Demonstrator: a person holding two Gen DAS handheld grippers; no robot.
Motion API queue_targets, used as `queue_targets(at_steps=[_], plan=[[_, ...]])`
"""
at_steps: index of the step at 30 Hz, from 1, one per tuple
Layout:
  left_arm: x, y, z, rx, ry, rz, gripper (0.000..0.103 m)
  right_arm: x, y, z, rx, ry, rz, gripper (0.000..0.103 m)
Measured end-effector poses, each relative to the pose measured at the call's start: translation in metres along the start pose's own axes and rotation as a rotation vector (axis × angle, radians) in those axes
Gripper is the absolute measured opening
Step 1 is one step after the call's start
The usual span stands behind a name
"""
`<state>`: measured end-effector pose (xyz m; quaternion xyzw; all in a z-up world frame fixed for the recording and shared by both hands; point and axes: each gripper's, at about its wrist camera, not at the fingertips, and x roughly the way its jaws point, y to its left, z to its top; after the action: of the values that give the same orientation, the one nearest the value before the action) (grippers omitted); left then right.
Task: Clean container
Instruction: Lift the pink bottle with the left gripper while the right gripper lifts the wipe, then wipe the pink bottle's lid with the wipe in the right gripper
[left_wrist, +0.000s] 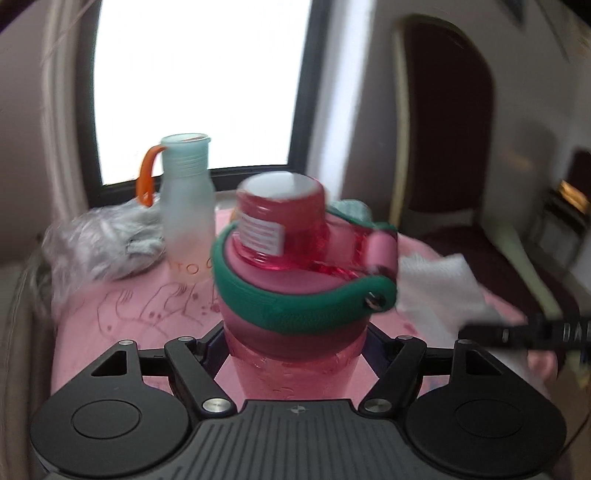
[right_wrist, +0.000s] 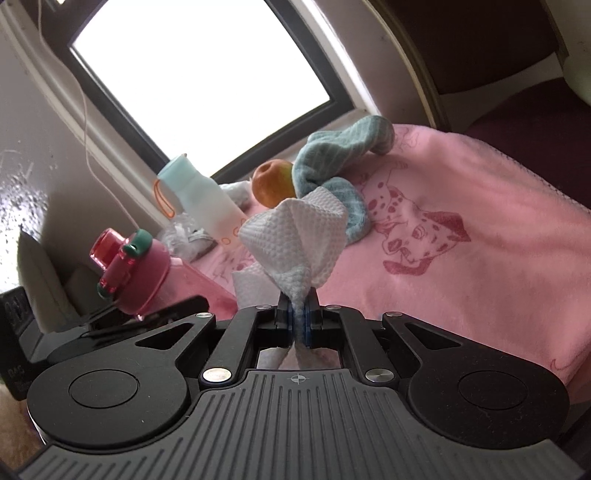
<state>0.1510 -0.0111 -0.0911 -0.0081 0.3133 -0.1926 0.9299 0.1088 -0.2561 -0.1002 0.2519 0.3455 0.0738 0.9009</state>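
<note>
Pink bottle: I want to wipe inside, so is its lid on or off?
On. The pink bottle wears its lid, with the green strap around it.

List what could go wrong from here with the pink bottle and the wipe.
1. The left tool grips the pink bottle low on its smooth body, below the lid; wiping pressure near the top could tilt or slip it.
2. The right tool pinches only a corner of the white wipe; rubbing might pull it free.
3. The frosted bottle stands close behind; a swing of the pink bottle could topple it.
</note>
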Motion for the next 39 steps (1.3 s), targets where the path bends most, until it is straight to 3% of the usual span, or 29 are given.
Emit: queue_targets(at_steps=[5,8,14,19,20,21,26,34,39], plan=[[-0.002,-0.025,0.004,-0.135,0.000,0.134,0.078,-0.004,-0.003,-0.001,0.014,-0.006,0.000,0.008],[-0.005,-0.035,0.006,-0.229,-0.027,0.229,0.091,-0.009,-0.006,-0.003,0.019,-0.016,-0.002,0.010],[0.005,-0.058,0.008,-0.259,-0.032,0.467,0.093,-0.018,-0.014,-0.003,0.042,-0.036,-0.001,0.013],[0.007,-0.068,0.007,-0.254,-0.040,0.559,0.093,-0.023,-0.020,-0.004,0.057,-0.042,0.001,0.016],[0.007,-0.069,0.008,-0.243,-0.042,0.548,0.086,-0.023,-0.021,-0.004,0.059,-0.042,0.000,0.017],[0.006,-0.069,0.009,-0.232,-0.043,0.535,0.071,-0.024,-0.021,-0.005,0.060,-0.041,0.000,0.017],[-0.001,-0.057,0.009,-0.175,-0.029,0.429,0.071,-0.024,-0.020,-0.006,0.049,-0.036,-0.003,0.017],[-0.033,-0.005,-0.011,-0.011,-0.040,0.066,0.070,-0.023,-0.007,-0.004,-0.008,-0.034,0.040,0.010],[-0.050,0.019,-0.032,0.069,-0.091,-0.098,0.070,-0.016,0.009,0.000,-0.058,-0.025,0.104,0.008]])
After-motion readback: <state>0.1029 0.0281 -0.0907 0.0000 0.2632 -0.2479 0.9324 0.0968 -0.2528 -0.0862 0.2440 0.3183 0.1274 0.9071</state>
